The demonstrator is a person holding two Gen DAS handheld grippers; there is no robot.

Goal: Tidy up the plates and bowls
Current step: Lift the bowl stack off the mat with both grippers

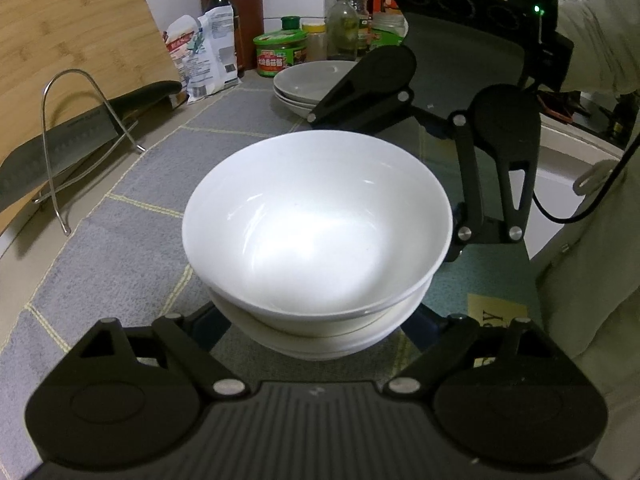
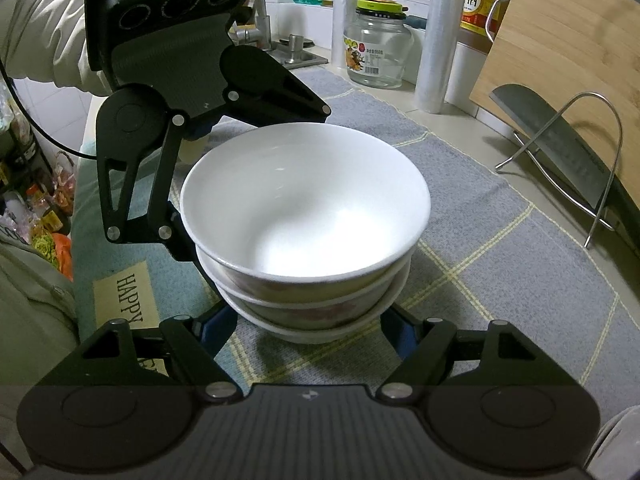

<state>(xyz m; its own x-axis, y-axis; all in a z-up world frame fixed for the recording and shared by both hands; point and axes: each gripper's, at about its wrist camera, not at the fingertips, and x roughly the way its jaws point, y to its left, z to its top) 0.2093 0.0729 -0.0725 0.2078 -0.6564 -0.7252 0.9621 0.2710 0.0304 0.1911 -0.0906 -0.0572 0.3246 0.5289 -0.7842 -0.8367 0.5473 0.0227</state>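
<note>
A stack of white bowls [image 1: 320,232] stands on the grey mat; it also shows in the right wrist view [image 2: 304,216], where the lower bowls show a reddish pattern. My left gripper [image 1: 316,328] is open, its fingers on either side of the stack's base. My right gripper [image 2: 308,328] is open in the same way from the opposite side. Each gripper shows in the other's view, close against the stack's far side. A stack of white plates [image 1: 308,80] sits farther back on the counter.
A bamboo cutting board [image 1: 68,52] and a cleaver [image 1: 60,144] lean in a wire rack [image 1: 80,120] at the counter's edge. Sauce bottles and jars [image 1: 344,28] stand behind the plates. A glass jar [image 2: 378,48], a roll and a faucet stand at the back.
</note>
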